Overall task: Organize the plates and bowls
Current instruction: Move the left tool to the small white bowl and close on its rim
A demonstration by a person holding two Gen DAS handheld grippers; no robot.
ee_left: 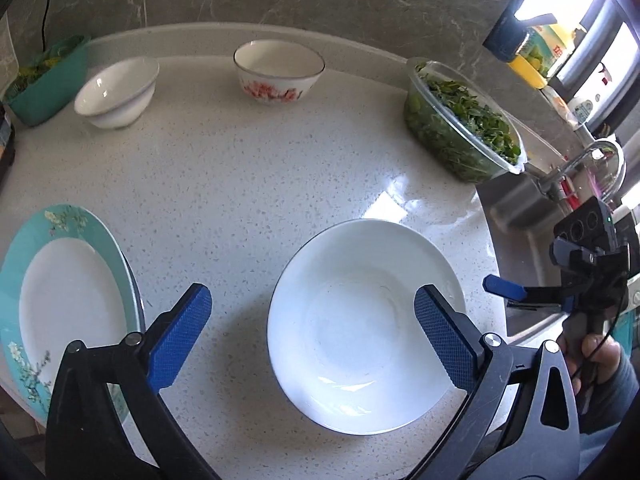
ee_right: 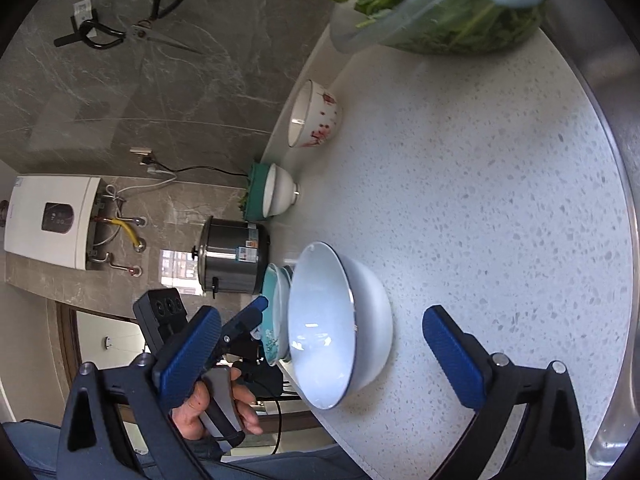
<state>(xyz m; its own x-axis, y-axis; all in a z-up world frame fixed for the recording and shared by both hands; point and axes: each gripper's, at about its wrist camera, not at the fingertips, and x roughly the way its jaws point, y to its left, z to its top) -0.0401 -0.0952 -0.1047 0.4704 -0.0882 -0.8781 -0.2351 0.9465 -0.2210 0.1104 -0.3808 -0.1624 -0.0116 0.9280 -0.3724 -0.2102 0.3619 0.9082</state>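
A large white bowl (ee_left: 360,360) sits on the speckled counter (ee_left: 248,168) near its front edge. My left gripper (ee_left: 312,336) is open above it, the right finger over the bowl, the left finger over bare counter. A teal-rimmed floral plate (ee_left: 68,304) lies at the front left. A small white bowl (ee_left: 116,92) and a red-flowered bowl (ee_left: 278,70) stand at the back. My right gripper (ee_right: 320,352) is open and rolled sideways, straddling the white bowl (ee_right: 332,328) without touching it. It also shows in the left wrist view (ee_left: 504,286) at the right.
A glass bowl of greens (ee_left: 460,120) stands at the back right beside the steel sink (ee_left: 516,216) and tap. A teal basket of greens (ee_left: 44,80) stands at the back left. A steel cooker (ee_right: 232,256) stands beyond the plate.
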